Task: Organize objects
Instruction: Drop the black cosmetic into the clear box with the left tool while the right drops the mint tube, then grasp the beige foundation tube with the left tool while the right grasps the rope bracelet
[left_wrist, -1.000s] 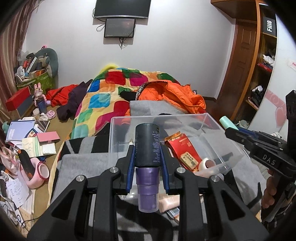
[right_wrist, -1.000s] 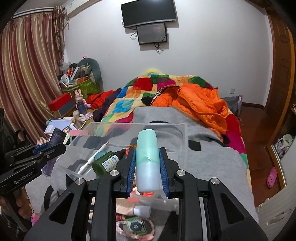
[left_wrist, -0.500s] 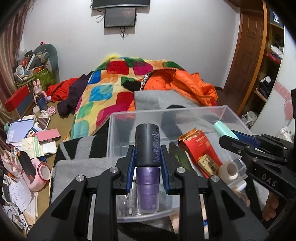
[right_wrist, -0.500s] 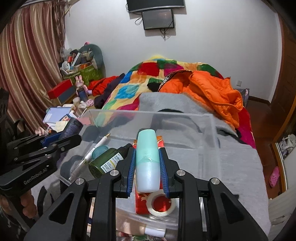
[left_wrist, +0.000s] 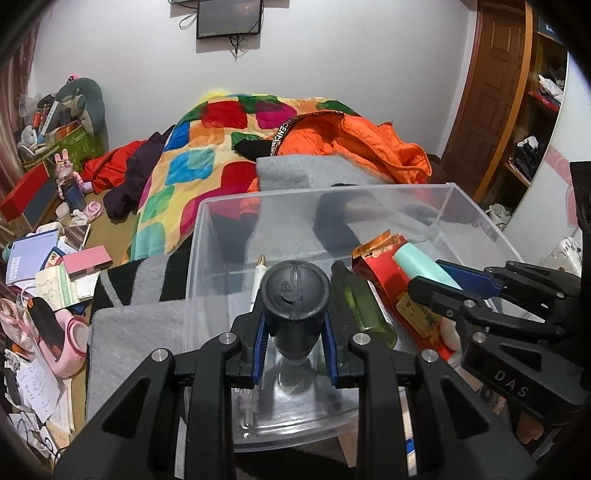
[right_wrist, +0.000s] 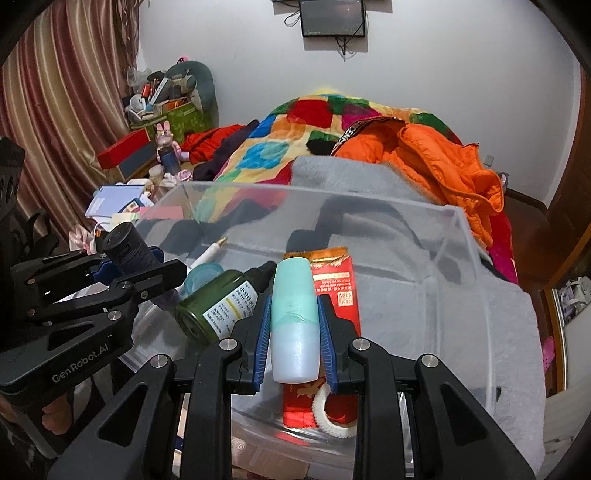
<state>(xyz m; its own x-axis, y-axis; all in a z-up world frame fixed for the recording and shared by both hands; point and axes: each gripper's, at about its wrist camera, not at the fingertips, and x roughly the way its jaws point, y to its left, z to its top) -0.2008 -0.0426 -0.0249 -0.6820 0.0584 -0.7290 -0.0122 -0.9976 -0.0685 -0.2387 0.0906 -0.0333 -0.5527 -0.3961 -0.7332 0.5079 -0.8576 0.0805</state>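
Note:
My left gripper (left_wrist: 294, 325) is shut on a black tube with a purple cap (left_wrist: 294, 299), held tipped down over the near left part of a clear plastic bin (left_wrist: 332, 195). My right gripper (right_wrist: 294, 321) is shut on a mint-green tube (right_wrist: 294, 317), held over the same bin (right_wrist: 461, 221). Each gripper shows in the other view: the right one (left_wrist: 439, 286) at the right, the left one (right_wrist: 147, 264) at the left. Inside the bin lie a green glass bottle (right_wrist: 218, 306), a red packet (right_wrist: 334, 284), a roll of white tape (right_wrist: 332, 417) and a white pen (left_wrist: 258, 273).
The bin rests on a grey blanket (right_wrist: 509, 332) on a bed with a patchwork quilt (left_wrist: 192, 162) and an orange jacket (right_wrist: 443, 155). Books, boxes and a pink tape dispenser (left_wrist: 70, 339) litter the floor at the left. A wooden wardrobe (left_wrist: 517, 110) stands at the right.
Both grippers have sunk and tilted downward over the bin, each keeping its tube. The black tube now shows its end face rather than its side.

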